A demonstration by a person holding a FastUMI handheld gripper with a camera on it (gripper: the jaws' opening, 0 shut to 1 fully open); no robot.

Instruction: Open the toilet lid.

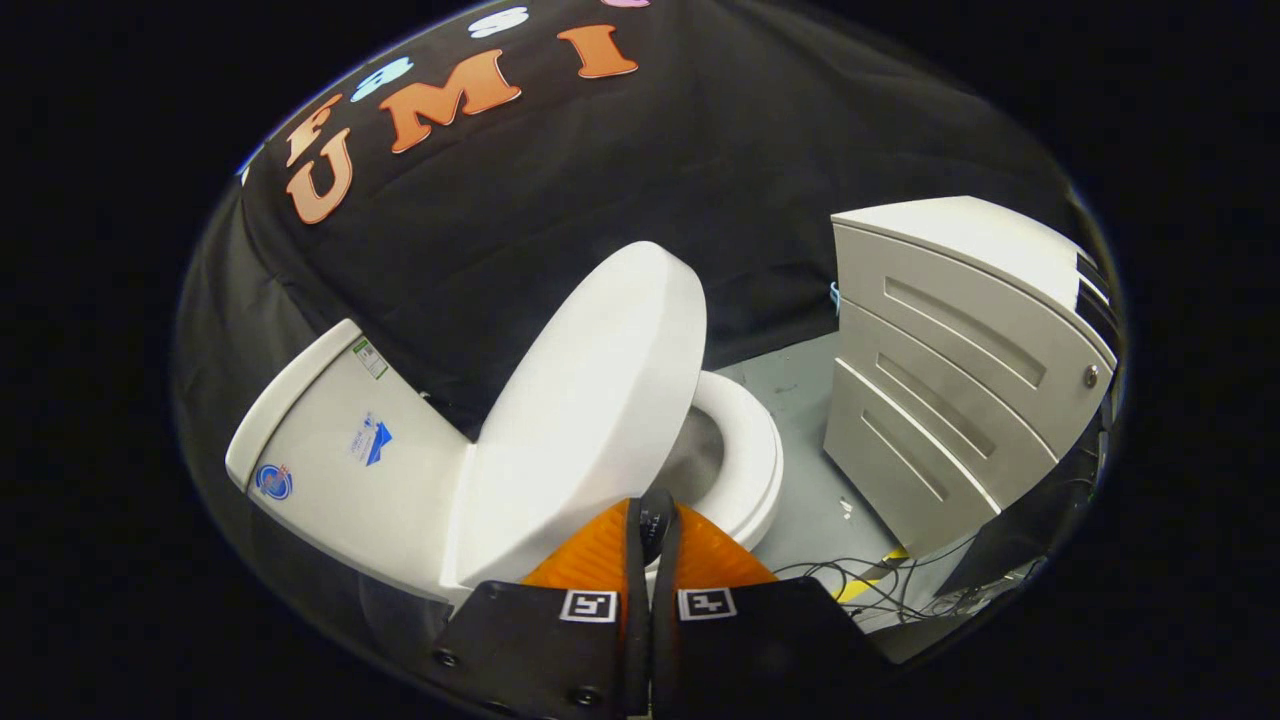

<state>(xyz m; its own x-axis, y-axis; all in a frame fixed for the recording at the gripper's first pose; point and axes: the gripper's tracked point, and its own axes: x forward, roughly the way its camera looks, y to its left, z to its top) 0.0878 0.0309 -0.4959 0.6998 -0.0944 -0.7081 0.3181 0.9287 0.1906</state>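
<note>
Toilet lid (590, 400) half raised, just beyond the fingers at about 11 o'clock; long axis slanting from the hinge by the tank (340, 450) up toward 1 o'clock, free edge high against the booth's cloth wall. Seat (750, 450) still down on the bowl, at 1 o'clock. Gripper (653, 525) closed, fingers pressed together, apparently on nothing, though the tips crowd the lid's lower edge. Drawer cabinet (960, 380) at 2 o'clock, cables (870, 585) on the floor near it.
</note>
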